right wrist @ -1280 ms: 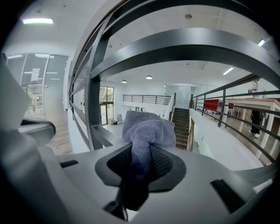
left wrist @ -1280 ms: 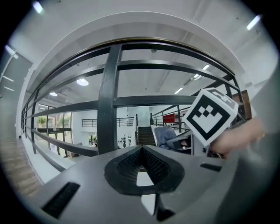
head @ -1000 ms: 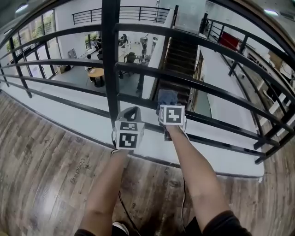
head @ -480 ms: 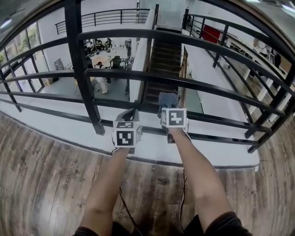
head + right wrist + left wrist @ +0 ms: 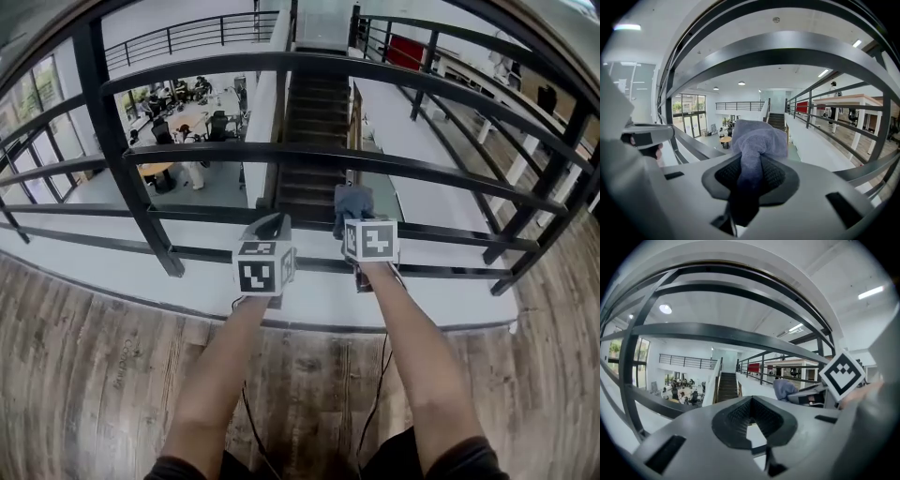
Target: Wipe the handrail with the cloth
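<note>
A right claw is clamping a bunched grey-blue cloth, holding it toward the black handrail at its twelve o'clock; whether the cloth is touching a bar is unclear. The left claw is hanging closed and empty at its nine o'clock. Wiping is seemingly beginning: next, the cloth needs pressing against a bar and sliding along.

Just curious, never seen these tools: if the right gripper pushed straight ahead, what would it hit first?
Probably nothing: the right gripper, shut on the cloth, points through the gap between handrail bars into open atrium. The lower bar might get brushed; depth is unclear.
</note>
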